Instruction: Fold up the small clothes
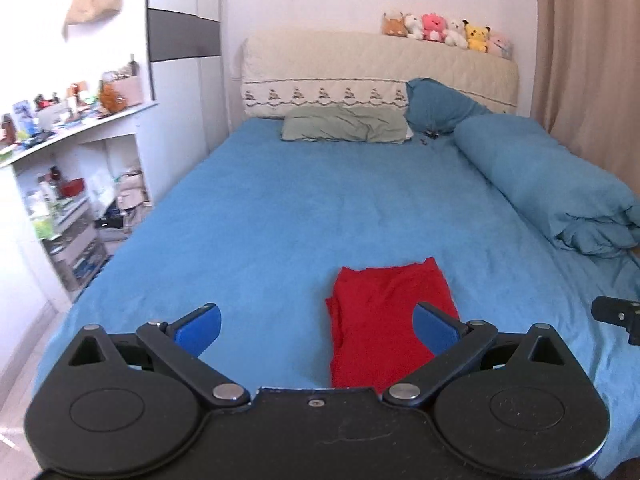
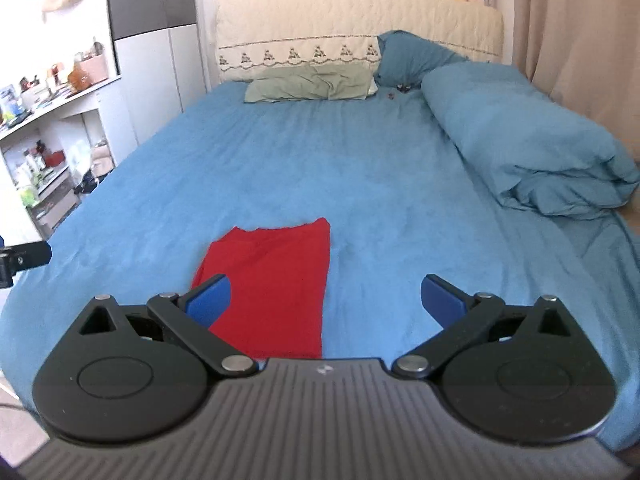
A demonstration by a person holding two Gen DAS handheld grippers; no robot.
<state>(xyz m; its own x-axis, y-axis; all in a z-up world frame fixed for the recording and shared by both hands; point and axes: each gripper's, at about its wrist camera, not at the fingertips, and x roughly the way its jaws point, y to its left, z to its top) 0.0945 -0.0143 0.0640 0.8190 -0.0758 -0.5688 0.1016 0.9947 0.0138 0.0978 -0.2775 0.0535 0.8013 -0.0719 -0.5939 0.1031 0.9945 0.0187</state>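
Note:
A red garment (image 1: 384, 320) lies folded into a long narrow strip on the blue bed sheet (image 1: 280, 220), near the foot of the bed. It also shows in the right wrist view (image 2: 276, 280). My left gripper (image 1: 318, 326) is open and empty, held above the sheet just left of the garment, its right finger over the cloth. My right gripper (image 2: 326, 300) is open and empty, held above the garment's right edge, its left finger over the cloth. The tip of the right gripper shows at the left wrist view's right edge (image 1: 616, 314).
A rolled blue duvet (image 1: 548, 184) lies along the bed's right side. A green pillow (image 1: 344, 124) and a blue pillow (image 1: 440, 106) lie at the cream headboard (image 1: 360, 64), topped with plush toys (image 1: 448, 32). Cluttered white shelves (image 1: 68, 184) stand left; a beige curtain (image 1: 588, 60) hangs right.

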